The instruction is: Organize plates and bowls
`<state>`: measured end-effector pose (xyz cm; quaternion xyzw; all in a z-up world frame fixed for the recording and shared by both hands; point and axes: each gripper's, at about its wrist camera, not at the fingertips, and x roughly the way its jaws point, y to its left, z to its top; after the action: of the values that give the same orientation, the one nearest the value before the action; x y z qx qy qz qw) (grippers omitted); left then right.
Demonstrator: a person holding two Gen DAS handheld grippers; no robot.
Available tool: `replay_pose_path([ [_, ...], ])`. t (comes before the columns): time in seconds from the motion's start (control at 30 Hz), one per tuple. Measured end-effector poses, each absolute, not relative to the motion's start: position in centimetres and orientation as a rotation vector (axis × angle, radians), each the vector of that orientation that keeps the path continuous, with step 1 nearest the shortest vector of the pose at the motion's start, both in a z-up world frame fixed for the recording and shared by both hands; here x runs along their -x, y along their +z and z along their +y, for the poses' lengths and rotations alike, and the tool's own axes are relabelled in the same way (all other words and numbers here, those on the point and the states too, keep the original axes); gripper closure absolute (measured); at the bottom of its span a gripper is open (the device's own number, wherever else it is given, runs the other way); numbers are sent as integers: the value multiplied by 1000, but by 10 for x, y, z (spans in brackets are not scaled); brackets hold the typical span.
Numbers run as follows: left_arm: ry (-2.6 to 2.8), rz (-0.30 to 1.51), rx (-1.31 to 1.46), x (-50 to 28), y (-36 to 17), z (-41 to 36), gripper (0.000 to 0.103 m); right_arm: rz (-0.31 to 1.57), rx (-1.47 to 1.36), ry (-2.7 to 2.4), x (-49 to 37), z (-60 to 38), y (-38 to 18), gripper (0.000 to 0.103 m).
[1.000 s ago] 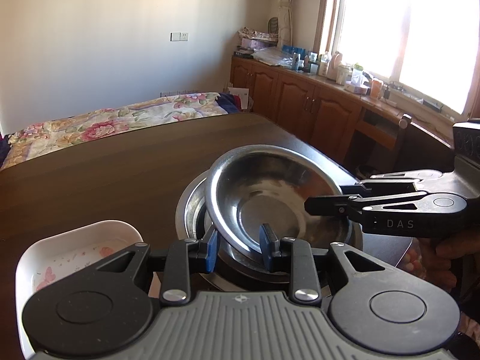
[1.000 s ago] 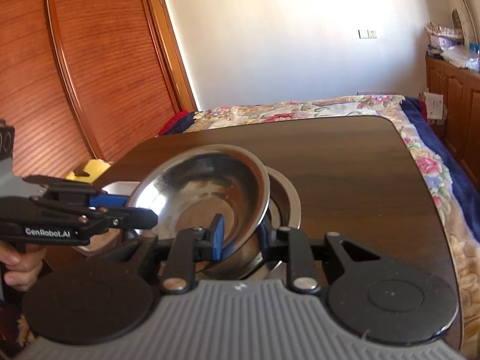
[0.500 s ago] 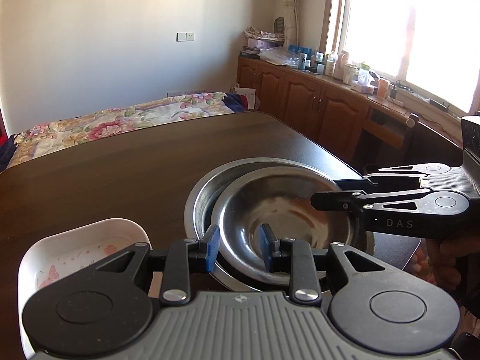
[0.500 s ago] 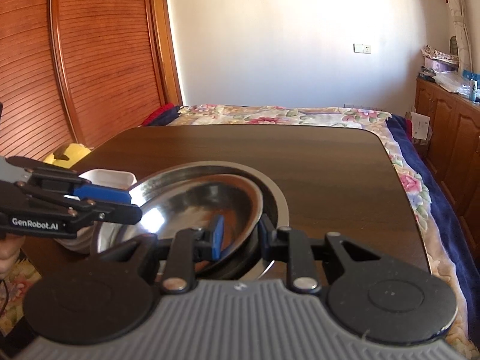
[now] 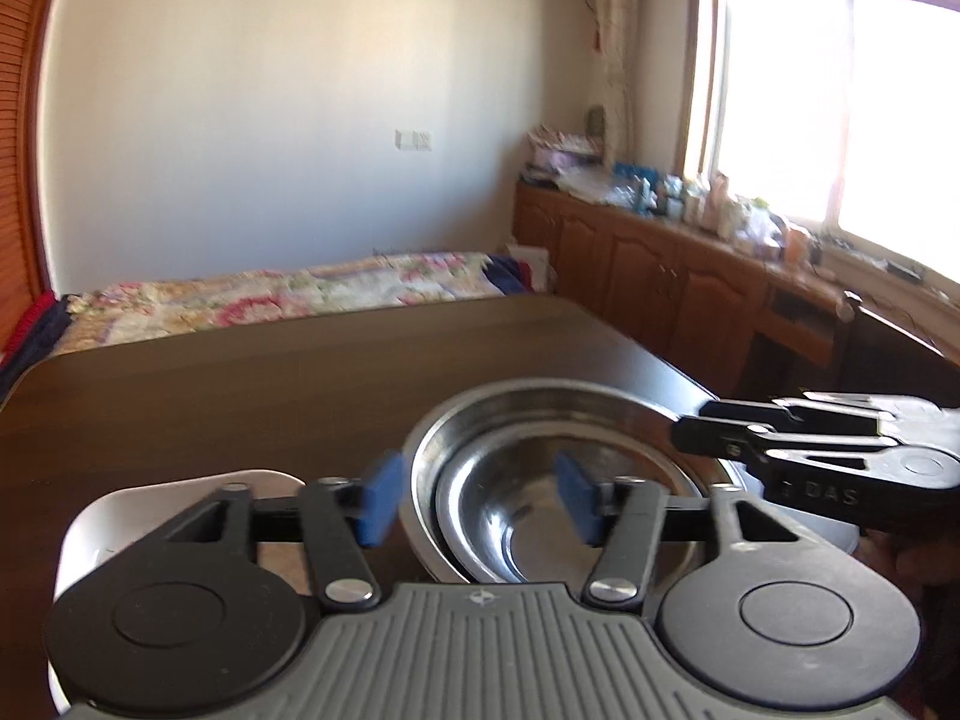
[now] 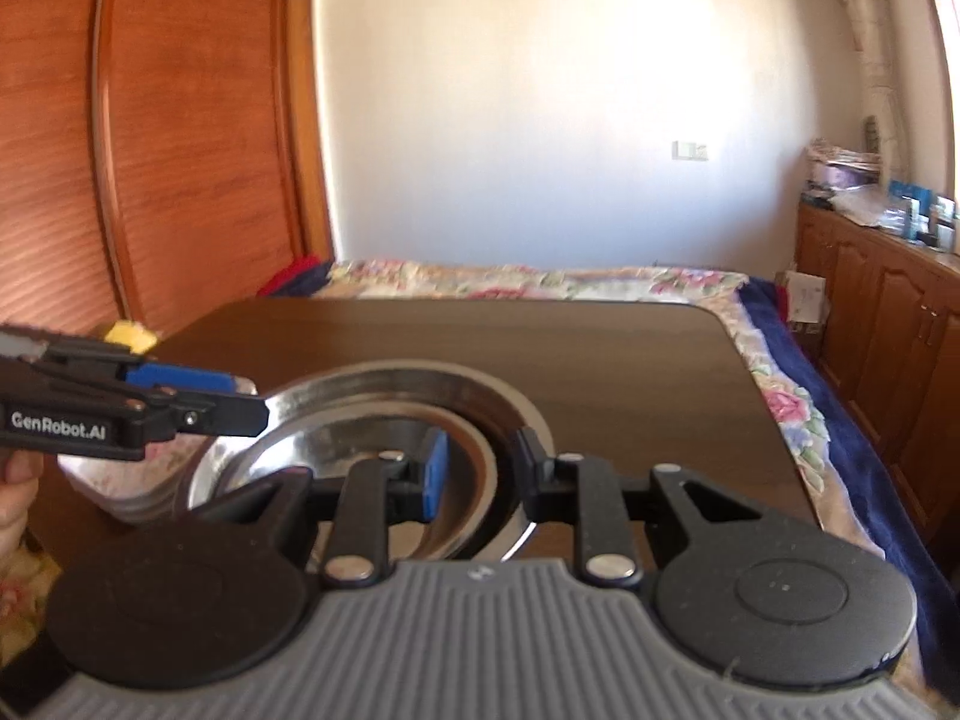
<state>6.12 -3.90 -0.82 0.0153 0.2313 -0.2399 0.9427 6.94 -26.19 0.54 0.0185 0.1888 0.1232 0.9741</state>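
A small steel bowl [image 5: 522, 516] [image 6: 336, 450] sits nested in a larger steel bowl [image 5: 540, 402] [image 6: 408, 378] near the front of the dark wooden table [image 5: 240, 396]. My left gripper [image 5: 477, 501] [image 6: 252, 402] is opening. Its blue pads stand wide apart on either side of the bowls' near rim without touching it. My right gripper [image 6: 480, 471] [image 5: 690, 426] reaches in from the opposite side. Its narrow jaws stay shut on the small bowl's rim. A white dish [image 5: 150, 510] [image 6: 120, 468] with a pink flower pattern stands just left of the bowls.
Beyond the table's far edge [image 6: 540, 306] lies a bed with a floral cover [image 5: 288, 294]. Wooden cabinets [image 5: 660, 276] with clutter run under the bright window on the right. Wooden wardrobe doors [image 6: 180, 150] stand to the left. A hand [image 6: 12, 492] grips the left gripper.
The small bowl, held tilted above the larger one, came down and now rests nested inside it. The left jaws have spread apart off its rim; the right jaws keep their narrow gap.
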Motion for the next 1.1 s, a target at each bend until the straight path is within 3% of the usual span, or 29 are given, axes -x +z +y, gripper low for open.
replay_pose_path([
  [0.2,-445,438,-3,-61,-18,-35,21,356,-105,235,-69,-271,-1,59],
  [0.27,-434,434,14,-61,-22,-33,16,341,-110,236,-68,-272,-3,43],
  [0.33,-434,442,28,-61,-27,-32,16,341,-118,232,-69,-272,-6,38],
  [0.57,-419,453,14,-60,-34,-33,12,351,-129,224,-71,-270,-13,26],
  [0.73,-433,467,20,-62,-37,-32,12,354,-122,219,-72,-269,-15,25],
  [0.83,-446,470,16,-62,-38,-33,15,363,-131,223,-72,-270,-18,25],
  [1.1,-472,505,1,-60,-44,-38,46,380,-129,243,-73,-267,-21,27],
])
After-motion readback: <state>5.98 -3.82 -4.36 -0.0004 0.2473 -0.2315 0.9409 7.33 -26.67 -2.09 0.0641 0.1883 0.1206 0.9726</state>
